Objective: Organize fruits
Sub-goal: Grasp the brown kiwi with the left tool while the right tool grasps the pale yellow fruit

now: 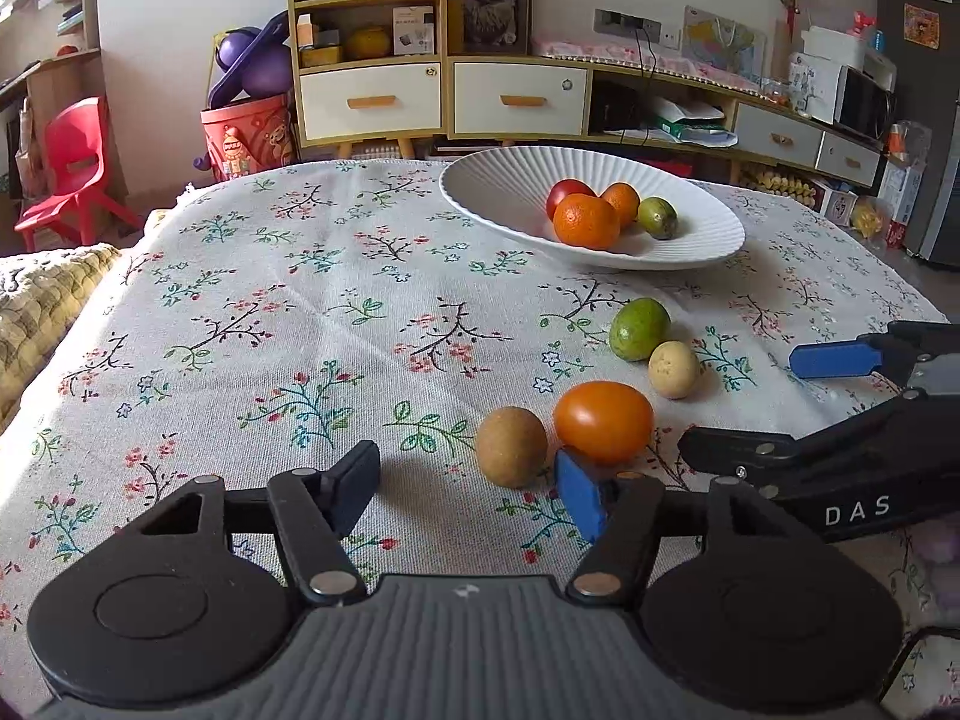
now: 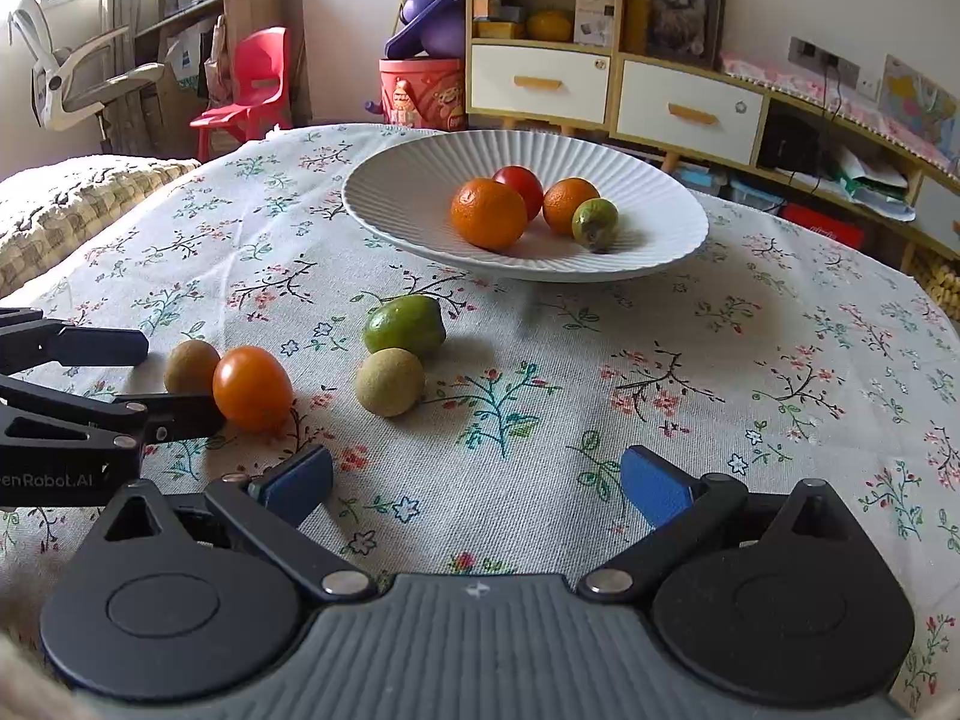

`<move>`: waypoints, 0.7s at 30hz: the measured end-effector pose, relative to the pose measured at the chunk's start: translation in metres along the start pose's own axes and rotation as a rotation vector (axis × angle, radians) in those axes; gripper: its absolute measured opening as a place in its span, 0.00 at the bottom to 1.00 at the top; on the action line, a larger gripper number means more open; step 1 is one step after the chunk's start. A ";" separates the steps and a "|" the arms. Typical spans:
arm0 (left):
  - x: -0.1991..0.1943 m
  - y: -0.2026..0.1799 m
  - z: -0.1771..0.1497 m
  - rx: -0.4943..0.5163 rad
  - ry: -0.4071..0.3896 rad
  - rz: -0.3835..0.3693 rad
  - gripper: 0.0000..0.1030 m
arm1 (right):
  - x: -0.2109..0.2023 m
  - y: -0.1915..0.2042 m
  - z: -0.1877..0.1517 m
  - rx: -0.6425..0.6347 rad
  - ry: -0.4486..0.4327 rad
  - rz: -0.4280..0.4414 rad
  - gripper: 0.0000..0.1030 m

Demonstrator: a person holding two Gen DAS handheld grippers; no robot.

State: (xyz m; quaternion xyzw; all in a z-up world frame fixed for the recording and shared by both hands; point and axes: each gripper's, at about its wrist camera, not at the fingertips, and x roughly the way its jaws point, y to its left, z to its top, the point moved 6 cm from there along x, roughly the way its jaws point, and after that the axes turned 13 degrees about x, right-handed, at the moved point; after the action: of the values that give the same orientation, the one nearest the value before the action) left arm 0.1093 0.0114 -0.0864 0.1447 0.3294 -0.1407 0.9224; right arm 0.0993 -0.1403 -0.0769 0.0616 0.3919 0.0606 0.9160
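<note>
A white ribbed bowl holds two oranges, a red tomato and a small green fruit. On the cloth lie an orange tomato, a brown kiwi-like fruit, a green lime-like fruit and a pale round fruit. My left gripper is open, just short of the brown fruit and orange tomato; it also shows in the right wrist view. My right gripper is open and empty; it also shows in the left wrist view.
The table carries a floral cloth. A cushioned seat lies at the left edge. Shelves and drawers, a red bucket and a red chair stand beyond the table.
</note>
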 end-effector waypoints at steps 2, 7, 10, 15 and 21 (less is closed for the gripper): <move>0.000 0.000 0.001 -0.001 -0.006 -0.008 0.40 | 0.001 0.001 0.001 -0.002 0.000 0.002 0.98; 0.001 -0.001 0.003 -0.005 -0.017 -0.026 0.24 | 0.003 0.009 0.004 -0.023 -0.006 0.002 0.91; 0.001 -0.001 0.004 -0.010 -0.016 -0.032 0.13 | 0.004 0.014 0.007 -0.037 -0.011 0.004 0.81; 0.000 0.002 0.004 -0.024 -0.011 -0.036 0.09 | 0.005 0.020 0.011 -0.042 -0.009 0.017 0.67; 0.000 0.004 0.005 -0.031 -0.002 -0.038 0.09 | 0.006 0.023 0.012 -0.053 -0.009 0.029 0.52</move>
State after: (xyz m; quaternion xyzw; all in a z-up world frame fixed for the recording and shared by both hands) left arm 0.1134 0.0132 -0.0823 0.1238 0.3332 -0.1532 0.9220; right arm 0.1110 -0.1176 -0.0692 0.0433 0.3851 0.0842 0.9180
